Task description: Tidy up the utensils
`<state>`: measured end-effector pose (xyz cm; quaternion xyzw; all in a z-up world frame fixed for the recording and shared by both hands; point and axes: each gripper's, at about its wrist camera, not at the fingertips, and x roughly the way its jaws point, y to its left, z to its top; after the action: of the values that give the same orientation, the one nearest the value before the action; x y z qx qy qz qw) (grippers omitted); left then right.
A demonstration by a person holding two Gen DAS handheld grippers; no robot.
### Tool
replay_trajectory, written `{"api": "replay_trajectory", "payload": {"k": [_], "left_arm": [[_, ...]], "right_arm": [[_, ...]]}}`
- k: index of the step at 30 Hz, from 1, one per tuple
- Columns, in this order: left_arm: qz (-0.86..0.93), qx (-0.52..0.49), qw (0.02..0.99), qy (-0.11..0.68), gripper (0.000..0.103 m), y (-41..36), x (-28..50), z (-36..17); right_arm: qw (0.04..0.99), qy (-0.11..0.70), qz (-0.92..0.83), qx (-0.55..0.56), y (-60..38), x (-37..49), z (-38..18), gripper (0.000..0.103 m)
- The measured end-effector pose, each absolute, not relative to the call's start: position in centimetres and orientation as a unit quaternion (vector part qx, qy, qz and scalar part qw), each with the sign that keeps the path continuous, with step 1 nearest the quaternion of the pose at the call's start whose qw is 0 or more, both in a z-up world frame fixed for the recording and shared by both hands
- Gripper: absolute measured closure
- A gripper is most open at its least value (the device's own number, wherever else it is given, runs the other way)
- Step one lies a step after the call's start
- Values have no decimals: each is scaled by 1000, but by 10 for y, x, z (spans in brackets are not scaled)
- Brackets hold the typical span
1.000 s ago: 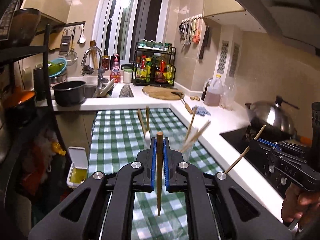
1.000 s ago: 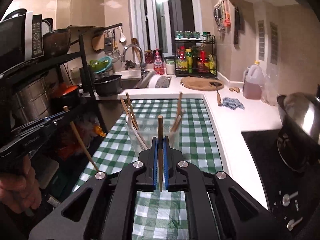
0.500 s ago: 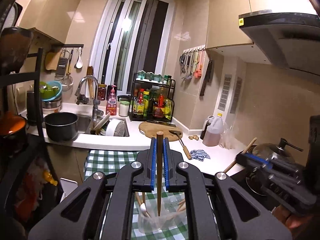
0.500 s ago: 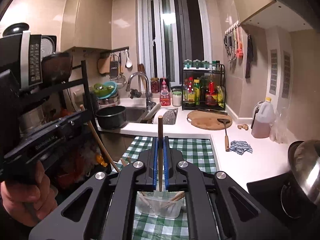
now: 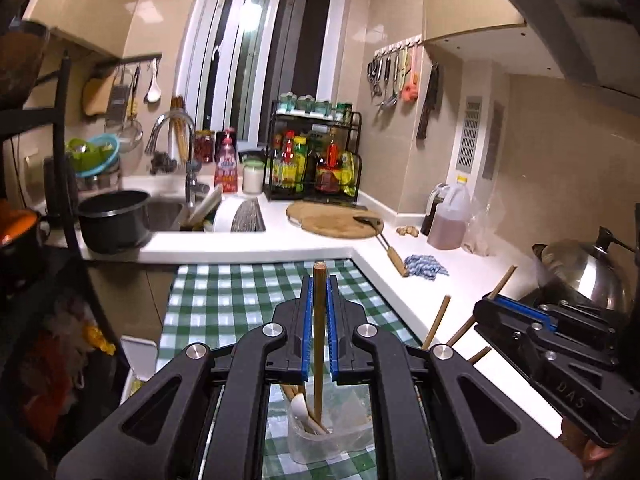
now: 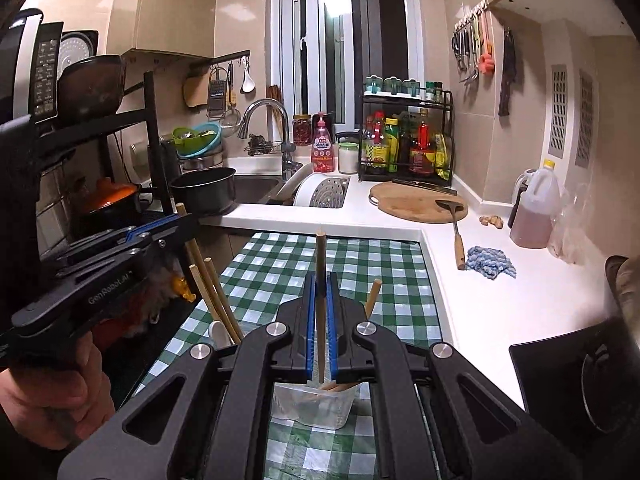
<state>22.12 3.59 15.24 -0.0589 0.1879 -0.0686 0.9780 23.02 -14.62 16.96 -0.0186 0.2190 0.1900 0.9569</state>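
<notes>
Left gripper [image 5: 319, 280]: pads clamped on a chopstick [image 5: 319, 344]. Stick upright, long axis vertical, top end clear above the pads, lower end inside the clear cup [image 5: 340, 440] on the check cloth [image 5: 240, 292]. Cup base cut off by the frame edge; gripper body hides its sides. White spoon [image 5: 300, 408] and more sticks in the cup, mostly hidden.

Right gripper [image 6: 320, 280]: pads clamped on a second chopstick [image 6: 320, 320], also upright, leaning slightly to 11 o'clock. Its lower tip sits at the cup [image 6: 316, 404] rim; whether it is inside, cannot tell.

Sticks in the cup fan toward 11 and 1 o'clock. Holding hand [image 6: 44, 396] partly cut off at 8 o'clock.
</notes>
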Motion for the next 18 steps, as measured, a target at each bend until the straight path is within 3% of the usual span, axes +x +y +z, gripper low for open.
{"api": "replay_trajectory", "payload": {"k": [6, 8, 15, 18], "left_arm": [[-68, -63, 974, 209, 93, 40, 221, 142], [-64, -64, 976, 199, 70, 43, 213, 148], [-54, -59, 985, 155, 64, 45, 160, 167], [-43, -55, 987, 143, 53, 46, 131, 165]], "right_arm": [[956, 231, 180, -27, -141, 230, 153, 92], [957, 231, 175, -29, -141, 225, 151, 70], [967, 195, 159, -31, -154, 183, 161, 50], [973, 172, 153, -24, -162, 156, 164, 40]]}}
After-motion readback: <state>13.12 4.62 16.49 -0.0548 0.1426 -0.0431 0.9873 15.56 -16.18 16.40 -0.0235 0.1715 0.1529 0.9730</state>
